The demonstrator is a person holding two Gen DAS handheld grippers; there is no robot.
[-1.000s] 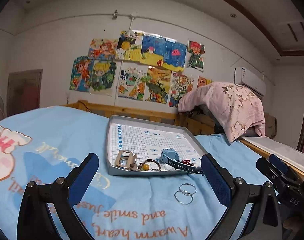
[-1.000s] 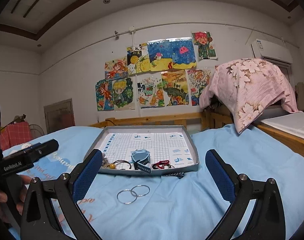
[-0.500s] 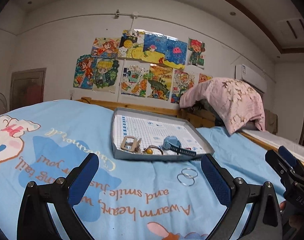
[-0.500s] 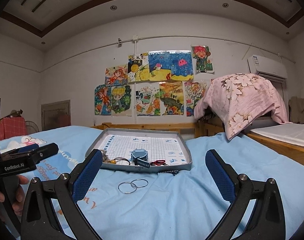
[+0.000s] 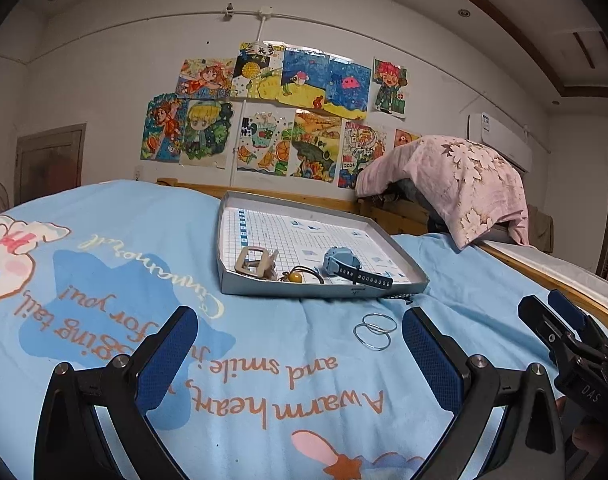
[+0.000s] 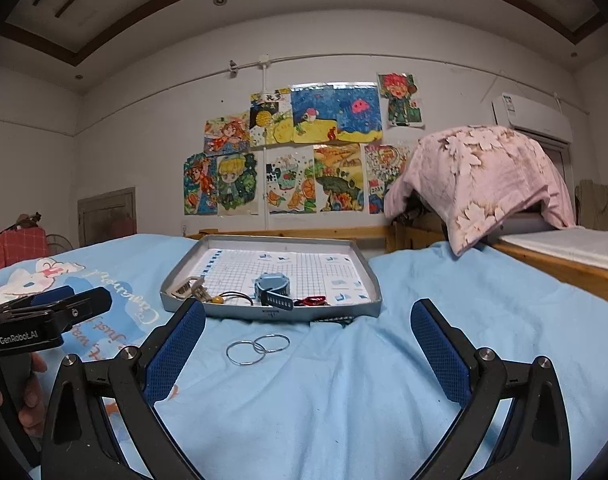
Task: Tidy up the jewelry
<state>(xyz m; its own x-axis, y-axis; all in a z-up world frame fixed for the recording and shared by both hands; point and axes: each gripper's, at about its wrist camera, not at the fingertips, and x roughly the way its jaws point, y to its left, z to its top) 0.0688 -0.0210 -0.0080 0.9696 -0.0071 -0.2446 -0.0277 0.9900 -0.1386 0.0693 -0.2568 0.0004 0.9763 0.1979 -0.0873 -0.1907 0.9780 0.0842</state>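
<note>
A grey tray [image 5: 324,290] [image 6: 272,313] lies on the blue bedsheet. It holds a beige buckle [image 5: 256,261], a cord with an amber bead [image 5: 296,277], a blue watch [image 5: 340,263] [image 6: 273,286] and a red piece [image 6: 312,301]. Two linked silver rings [image 5: 374,330] [image 6: 258,348] lie on the sheet in front of the tray. My left gripper [image 5: 300,352] is open and empty, well short of the rings. My right gripper [image 6: 308,344] is open and empty, the rings between its fingers ahead.
The bed's wooden headboard [image 6: 304,233] runs behind the tray. A pink floral cloth [image 6: 488,176] drapes over something at the right. A second bed's wooden rail [image 6: 564,268] lies right. Each gripper shows in the other's view: right [image 5: 572,340], left [image 6: 44,316].
Both grippers have pulled back from the tray and risen slightly, so tray and rings look farther away. The jewelry has not moved. Both grippers stay open.
</note>
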